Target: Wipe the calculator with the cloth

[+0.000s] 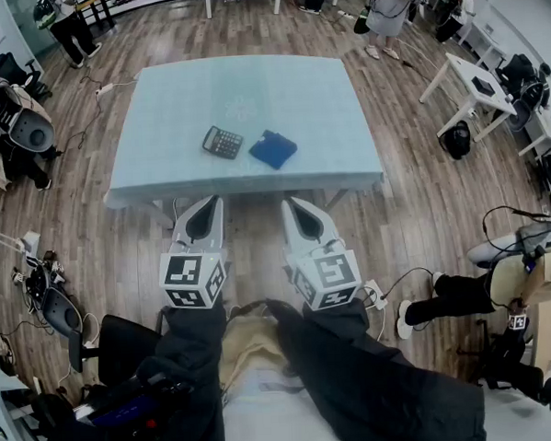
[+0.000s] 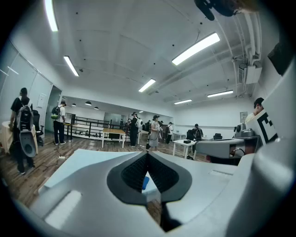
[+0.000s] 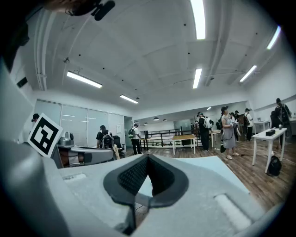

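Observation:
A black calculator (image 1: 223, 142) lies near the middle of the pale blue table (image 1: 159, 110). Just to its right lies a folded dark blue cloth (image 1: 273, 150), apart from it. My left gripper (image 1: 212, 202) and right gripper (image 1: 291, 205) hover side by side in front of the table's near edge, short of both objects. In the left gripper view the left gripper's (image 2: 148, 152) tips meet with nothing between them, and a sliver of the blue cloth (image 2: 145, 183) shows behind the pads. The right gripper's (image 3: 148, 156) tips also meet with nothing held.
Several people stand beyond the table's far end (image 1: 389, 6). White desks (image 1: 476, 89) and a black bag (image 1: 456, 139) stand to the right, chairs (image 1: 17, 118) and cables to the left. A seated person's legs (image 1: 455, 298) reach in at the right.

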`<state>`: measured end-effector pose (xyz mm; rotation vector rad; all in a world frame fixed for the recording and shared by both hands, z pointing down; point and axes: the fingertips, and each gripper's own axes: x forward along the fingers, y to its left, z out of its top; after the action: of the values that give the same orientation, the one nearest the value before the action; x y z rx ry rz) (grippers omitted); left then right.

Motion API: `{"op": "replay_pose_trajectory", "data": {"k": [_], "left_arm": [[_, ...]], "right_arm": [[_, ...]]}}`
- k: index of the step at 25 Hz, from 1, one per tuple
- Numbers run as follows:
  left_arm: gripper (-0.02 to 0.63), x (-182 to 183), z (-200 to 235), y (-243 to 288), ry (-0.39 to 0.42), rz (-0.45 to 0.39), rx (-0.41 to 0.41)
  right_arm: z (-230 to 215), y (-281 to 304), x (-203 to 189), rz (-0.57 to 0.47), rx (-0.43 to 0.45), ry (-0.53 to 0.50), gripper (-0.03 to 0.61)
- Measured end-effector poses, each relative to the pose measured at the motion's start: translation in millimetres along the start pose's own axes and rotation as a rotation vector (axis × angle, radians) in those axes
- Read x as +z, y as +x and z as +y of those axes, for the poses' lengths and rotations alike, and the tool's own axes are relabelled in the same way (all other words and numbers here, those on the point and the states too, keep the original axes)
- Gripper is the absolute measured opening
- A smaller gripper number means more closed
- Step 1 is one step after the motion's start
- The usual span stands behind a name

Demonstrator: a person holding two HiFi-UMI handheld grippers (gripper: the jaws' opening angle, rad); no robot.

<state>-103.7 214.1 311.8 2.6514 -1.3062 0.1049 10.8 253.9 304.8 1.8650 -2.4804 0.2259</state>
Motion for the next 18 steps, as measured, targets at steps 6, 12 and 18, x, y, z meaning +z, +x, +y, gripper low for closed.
{"op": "replay_pose_trajectory", "data": {"k": [6, 12, 18], "left_arm": [[-0.003, -7.1, -1.2, 8.1, 0.002, 0.011, 0.002], [-0.003, -13.9, -9.9, 8.7, 0.000, 0.017, 0.007], [-0.003, -17.7, -7.0, 7.3, -0.016, 0.021, 0.022]], "right_arm": [[-8.7, 2.5, -5.9, 0.000, -0.004, 0.012, -0.002], [-14.2, -2.3, -10.5, 0.001, 0.002, 0.015, -0.002], [-12.4, -1.7, -13.2, -0.001, 0.014, 0.037, -0.002]]}}
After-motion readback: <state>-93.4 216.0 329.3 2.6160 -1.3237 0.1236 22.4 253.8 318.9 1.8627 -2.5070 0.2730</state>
